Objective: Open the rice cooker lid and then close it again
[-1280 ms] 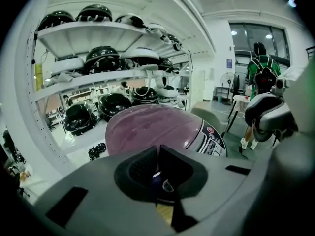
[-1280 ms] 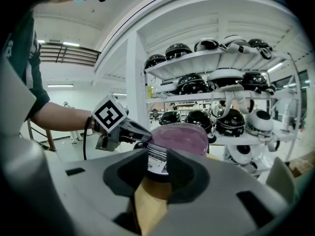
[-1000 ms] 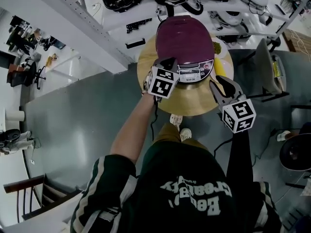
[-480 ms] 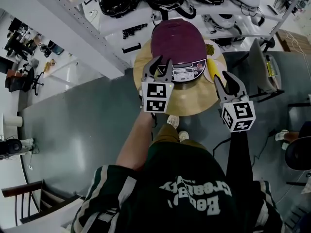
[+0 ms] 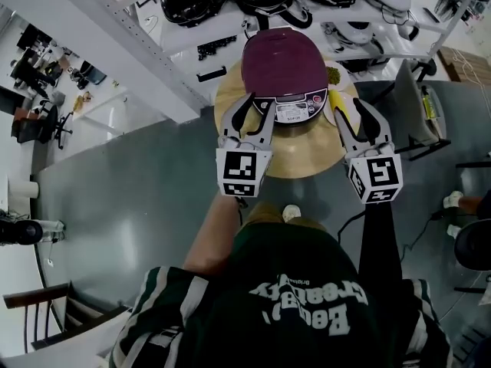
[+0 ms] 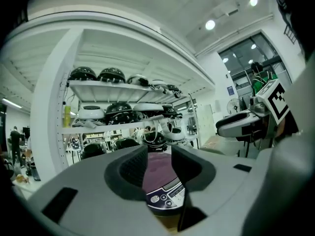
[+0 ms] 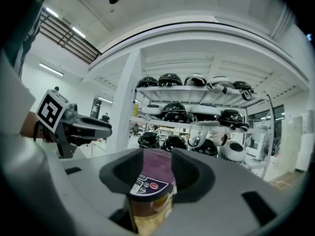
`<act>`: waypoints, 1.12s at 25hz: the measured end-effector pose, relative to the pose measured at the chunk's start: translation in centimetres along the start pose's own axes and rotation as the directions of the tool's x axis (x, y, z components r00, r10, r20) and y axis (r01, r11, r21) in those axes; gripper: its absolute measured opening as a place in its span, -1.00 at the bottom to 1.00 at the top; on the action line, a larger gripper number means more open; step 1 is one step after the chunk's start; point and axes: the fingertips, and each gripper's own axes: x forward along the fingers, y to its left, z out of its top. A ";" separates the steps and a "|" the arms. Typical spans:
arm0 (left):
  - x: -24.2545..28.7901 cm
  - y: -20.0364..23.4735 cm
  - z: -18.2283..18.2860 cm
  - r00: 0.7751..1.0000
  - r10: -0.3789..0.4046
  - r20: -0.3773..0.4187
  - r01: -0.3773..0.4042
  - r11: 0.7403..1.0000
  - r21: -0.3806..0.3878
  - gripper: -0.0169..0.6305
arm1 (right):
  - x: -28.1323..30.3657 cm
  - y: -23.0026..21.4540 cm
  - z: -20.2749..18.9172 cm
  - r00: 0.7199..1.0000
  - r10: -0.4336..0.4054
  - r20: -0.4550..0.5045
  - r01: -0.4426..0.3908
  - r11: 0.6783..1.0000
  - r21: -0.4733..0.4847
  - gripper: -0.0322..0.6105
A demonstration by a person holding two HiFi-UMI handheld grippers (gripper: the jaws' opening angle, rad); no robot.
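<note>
Left gripper (image 5: 258, 103) and right gripper (image 5: 350, 107) raised clear of closed rice cooker (image 5: 279, 61); jaws just opening, now apart, empty.

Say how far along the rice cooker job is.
Done: unclear; the lid is shut on the rice cooker. In hand: nothing; the left gripper and right gripper, jaws just opening, are empty, short of the cooker. Left: opening and closing, if not already done.

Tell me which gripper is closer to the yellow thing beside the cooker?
Right. The right gripper is just beside the yellow thing; the left gripper is across the cooker, by its front-left.
</note>
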 end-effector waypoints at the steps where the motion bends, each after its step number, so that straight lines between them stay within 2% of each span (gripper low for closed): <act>1: -0.2 0.0 0.2 1.000 0.004 0.011 -0.004 1.000 -0.001 -0.48 | 0.0 0.3 0.2 1.000 0.004 0.004 -0.004 1.000 -0.004 -0.32; 6: -1.0 0.4 0.8 1.000 0.008 0.022 -0.008 1.000 -0.001 -0.45 | 0.1 1.0 1.0 1.000 0.007 0.021 -0.006 0.999 -0.045 -0.27; 8: -1.2 0.8 1.0 0.999 0.026 0.024 -0.026 1.000 -0.007 -0.51 | 0.3 1.0 1.0 1.000 -0.011 0.019 0.012 0.998 -0.058 -0.29; 14: -1.8 1.5 1.2 0.998 0.059 0.034 -0.059 0.998 0.014 -0.89 | 0.2 0.4 1.0 0.997 -0.077 0.000 0.076 0.992 -0.105 -0.85; 15: -1.8 1.4 1.2 0.998 0.055 0.037 -0.055 0.998 0.016 -0.94 | 0.2 0.3 0.9 0.997 -0.078 -0.006 0.077 0.992 -0.103 -0.89; 20: -1.8 1.0 1.4 0.998 0.031 0.048 -0.031 1.000 0.001 -0.95 | 0.0 -0.3 0.9 0.997 -0.075 0.003 0.075 0.997 -0.031 -0.89; 28: -1.5 1.3 1.3 0.999 0.034 0.038 -0.033 0.999 -0.030 -0.95 | -0.4 -0.9 0.8 0.995 -0.102 -0.001 0.101 0.994 -0.035 -0.89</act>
